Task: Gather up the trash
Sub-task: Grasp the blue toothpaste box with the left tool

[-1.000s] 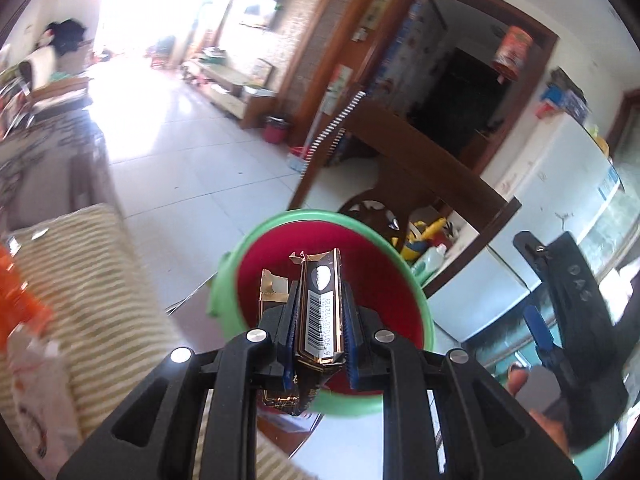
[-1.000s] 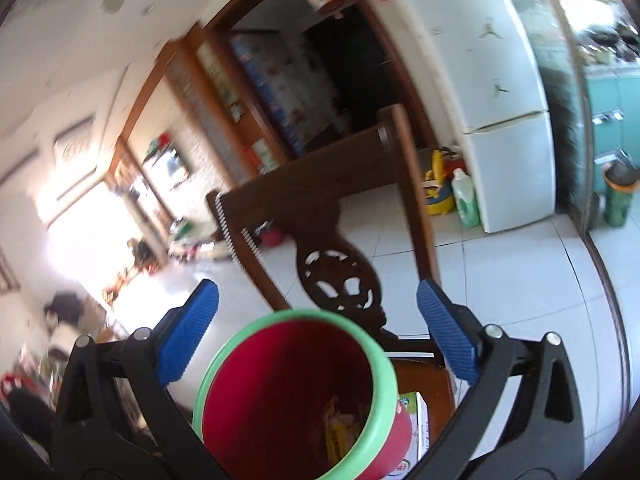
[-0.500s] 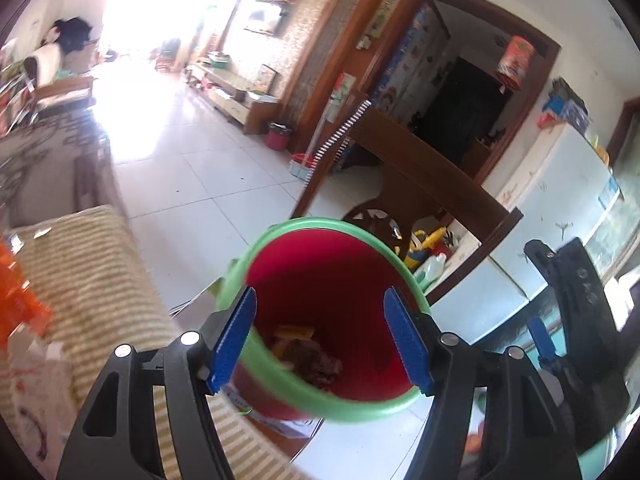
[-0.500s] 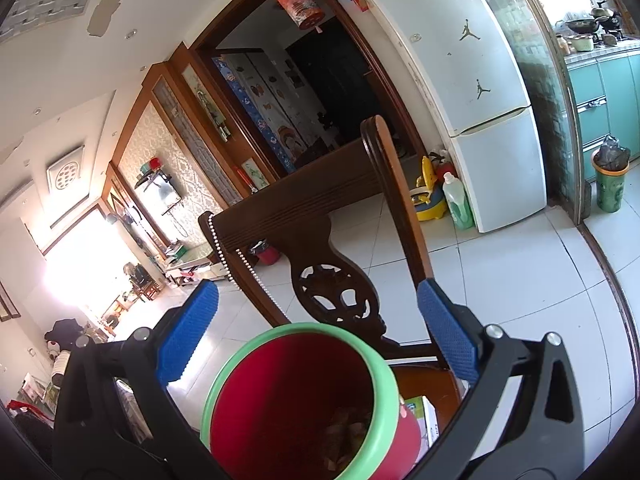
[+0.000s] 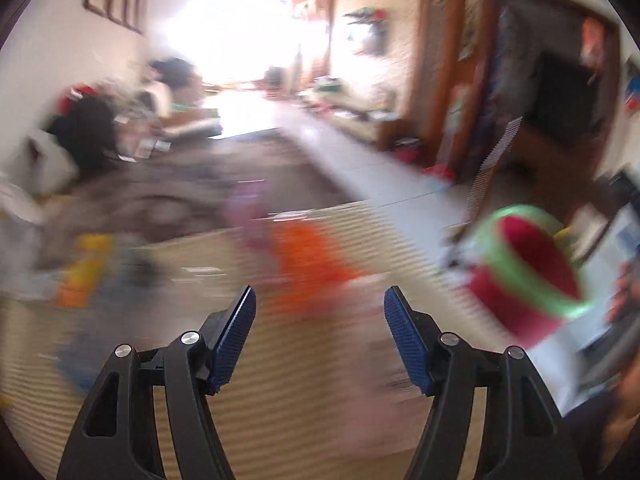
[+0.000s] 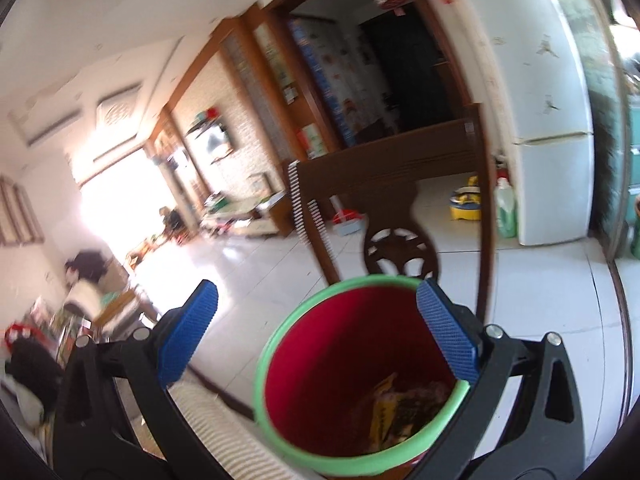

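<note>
The bin [image 6: 360,392] is red inside with a green rim, stands just in front of the right tongs [image 6: 316,336], and holds yellow and brown wrappers [image 6: 400,404] at its bottom. Both the right tongs and the left tongs [image 5: 320,340] are spread and pinch nothing. The left view is blurred: orange and yellow things [image 5: 308,256] on the striped tabletop [image 5: 320,412] cannot be made out, and the bin's lower edge is cut off.

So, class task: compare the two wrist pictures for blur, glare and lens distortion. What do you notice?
Left wrist view: heavy motion smear over the striped cloth and red bin, only the left gripper sharp; window blown out white. Right wrist view: sharper, bin contents readable; fisheye bends the fridge edges.
</note>
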Tool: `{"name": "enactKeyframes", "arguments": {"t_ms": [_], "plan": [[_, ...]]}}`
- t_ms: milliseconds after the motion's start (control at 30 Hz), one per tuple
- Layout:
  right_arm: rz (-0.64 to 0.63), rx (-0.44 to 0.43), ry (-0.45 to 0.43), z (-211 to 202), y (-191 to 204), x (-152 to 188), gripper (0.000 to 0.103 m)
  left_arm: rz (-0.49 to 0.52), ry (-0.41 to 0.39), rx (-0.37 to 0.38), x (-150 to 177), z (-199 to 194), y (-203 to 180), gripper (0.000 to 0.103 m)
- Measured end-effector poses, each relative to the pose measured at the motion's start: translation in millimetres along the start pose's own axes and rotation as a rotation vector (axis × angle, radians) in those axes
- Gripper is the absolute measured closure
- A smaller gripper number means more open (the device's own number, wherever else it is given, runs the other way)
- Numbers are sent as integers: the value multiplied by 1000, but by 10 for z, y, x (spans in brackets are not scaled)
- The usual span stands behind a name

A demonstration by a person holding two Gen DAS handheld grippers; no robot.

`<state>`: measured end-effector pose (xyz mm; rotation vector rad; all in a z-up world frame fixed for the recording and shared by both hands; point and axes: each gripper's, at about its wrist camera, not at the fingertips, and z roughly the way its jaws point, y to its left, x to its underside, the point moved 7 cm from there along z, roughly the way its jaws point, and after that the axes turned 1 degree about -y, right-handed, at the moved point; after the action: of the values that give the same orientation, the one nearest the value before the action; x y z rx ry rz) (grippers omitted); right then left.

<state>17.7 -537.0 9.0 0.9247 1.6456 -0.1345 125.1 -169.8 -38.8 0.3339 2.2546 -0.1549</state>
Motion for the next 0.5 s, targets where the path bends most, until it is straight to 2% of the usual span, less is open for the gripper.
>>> {"name": "enactKeyframes", "arguments": {"t_ms": [67, 167, 333, 367, 500], "plan": [[-30, -27, 21, -4, 172, 81, 5, 6, 46, -122, 32, 6, 459, 39], [-67, -70, 56, 4, 420, 193, 5, -54, 146, -197, 103, 103, 1085, 39], [-132, -269, 276, 120, 998, 603, 5, -79, 254, -157, 138, 394, 1434, 39], [-159, -300, 313, 126, 1121, 699, 5, -88, 260, -148, 152, 438, 1470, 36], [-241, -358, 342, 72, 1410, 866, 5, -134, 310, -66, 137, 666, 1532, 33]]}}
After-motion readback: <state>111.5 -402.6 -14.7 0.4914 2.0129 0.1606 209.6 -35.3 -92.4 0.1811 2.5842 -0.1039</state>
